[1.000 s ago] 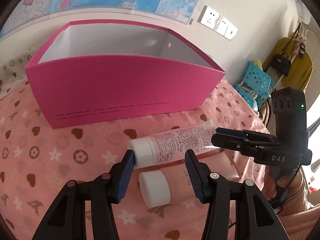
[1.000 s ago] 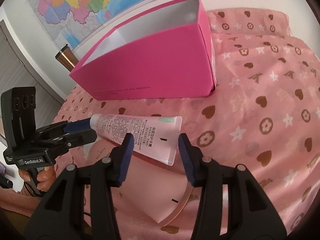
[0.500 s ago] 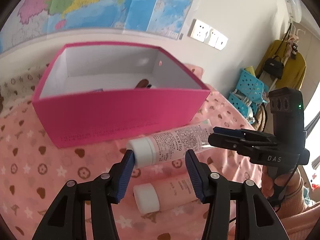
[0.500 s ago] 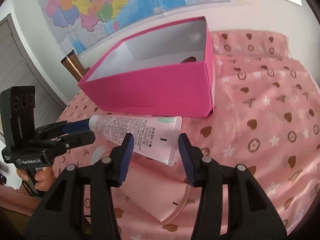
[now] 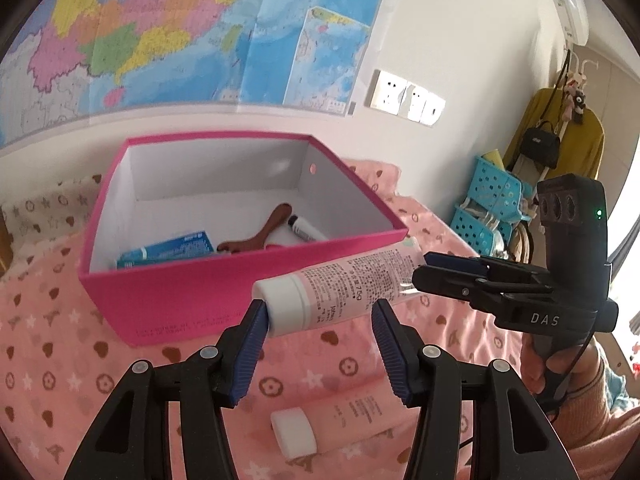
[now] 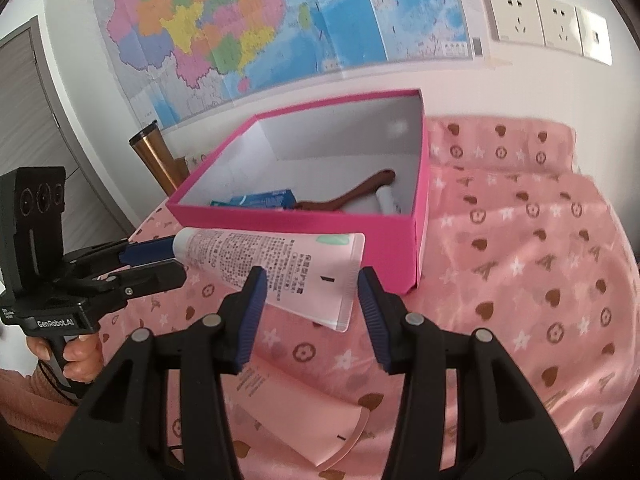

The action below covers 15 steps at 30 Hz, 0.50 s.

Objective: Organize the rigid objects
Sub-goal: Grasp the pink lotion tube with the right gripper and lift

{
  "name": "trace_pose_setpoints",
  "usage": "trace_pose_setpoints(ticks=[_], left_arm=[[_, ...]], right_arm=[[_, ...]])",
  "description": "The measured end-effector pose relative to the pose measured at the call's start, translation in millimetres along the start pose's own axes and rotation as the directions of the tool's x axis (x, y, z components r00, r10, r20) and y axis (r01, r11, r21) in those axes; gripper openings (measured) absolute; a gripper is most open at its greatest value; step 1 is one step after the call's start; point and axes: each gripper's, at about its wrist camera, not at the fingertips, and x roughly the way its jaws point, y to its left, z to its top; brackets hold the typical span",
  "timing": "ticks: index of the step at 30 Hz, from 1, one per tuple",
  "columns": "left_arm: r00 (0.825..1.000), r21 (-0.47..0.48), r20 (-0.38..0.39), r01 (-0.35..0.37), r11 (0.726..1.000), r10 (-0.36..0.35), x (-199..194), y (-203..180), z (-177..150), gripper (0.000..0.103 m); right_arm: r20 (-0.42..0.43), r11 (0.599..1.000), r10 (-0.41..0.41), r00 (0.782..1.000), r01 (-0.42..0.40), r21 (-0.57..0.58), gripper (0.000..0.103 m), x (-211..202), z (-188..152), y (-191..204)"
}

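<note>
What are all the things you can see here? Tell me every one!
box: one, hot pink, open, on the cloth
held tube: one, pale pink with white cap, in the air in front of the box
lying tube: one, pale pink, on the cloth
carton: one, blue, inside the box
curved piece: one, brown, inside the box
small tube: one, white with black cap, inside the box
cloth: one, pink with hearts
map: one, many-coloured, on the wall
tumbler: one, copper, behind the box
baskets: a few, blue, far right
left gripper: black, grips the cap end
right gripper: black, grips the flat end
</note>
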Motion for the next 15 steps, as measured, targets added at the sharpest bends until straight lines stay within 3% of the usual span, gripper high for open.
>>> trace_pose_setpoints(ticks=[15], left_arm=[[0.999, 0.031, 0.039, -0.022, 0.999, 0.021, 3.1, 2.0, 26.6, 0.054]], right_arm=[[0.057, 0.999, -0.006, 0.998, 0.008, -0.037, 0.050, -3.0, 35.4, -3.2]])
